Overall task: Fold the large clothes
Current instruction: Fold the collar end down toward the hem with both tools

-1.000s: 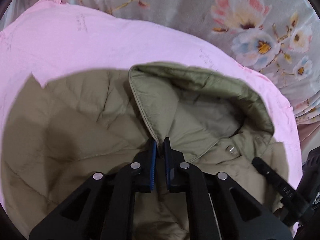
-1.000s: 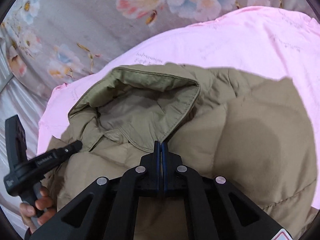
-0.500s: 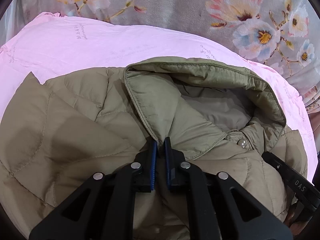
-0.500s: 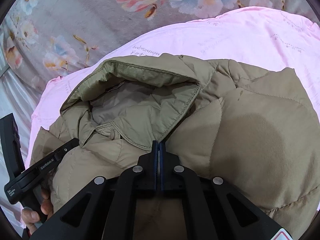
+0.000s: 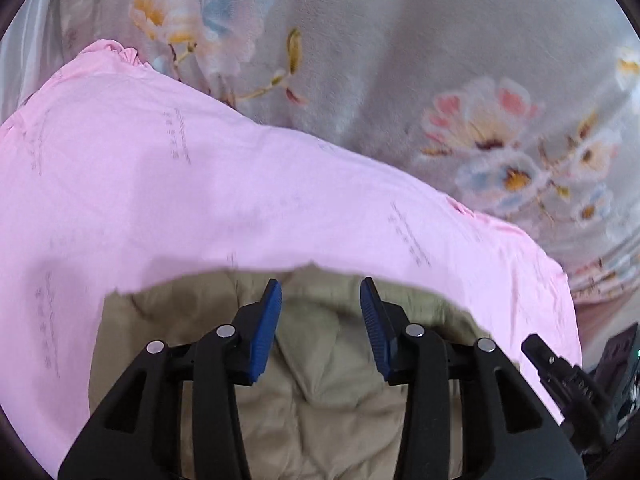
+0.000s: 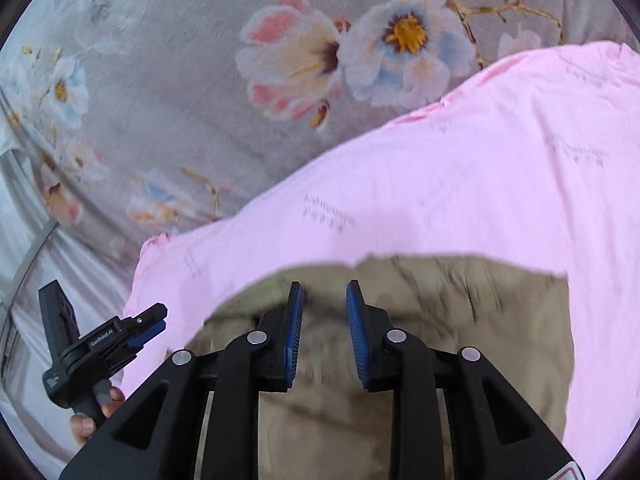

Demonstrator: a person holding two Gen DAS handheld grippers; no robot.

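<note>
An olive quilted hooded jacket (image 5: pixel 320 380) lies on a pink sheet (image 5: pixel 200 200), low in both wrist views; it also shows in the right wrist view (image 6: pixel 460 340), blurred. My left gripper (image 5: pixel 320 300) is open and empty, just above the jacket's hood edge. My right gripper (image 6: pixel 324 300) is open and empty over the same jacket. The left gripper also shows in the right wrist view (image 6: pixel 148 326) at lower left, held by a hand. The right gripper's tip shows in the left wrist view (image 5: pixel 560 364) at lower right.
The pink sheet (image 6: pixel 440 200) covers a grey bedspread with a flower print (image 5: pixel 440 80), also in the right wrist view (image 6: pixel 200 80). The bed's edge with pale folds (image 6: pixel 24 280) runs down the left of the right wrist view.
Both grippers have opened and let go of the jacket's hood. Both have pulled back, so the jacket now fills only the lower part of each view.
</note>
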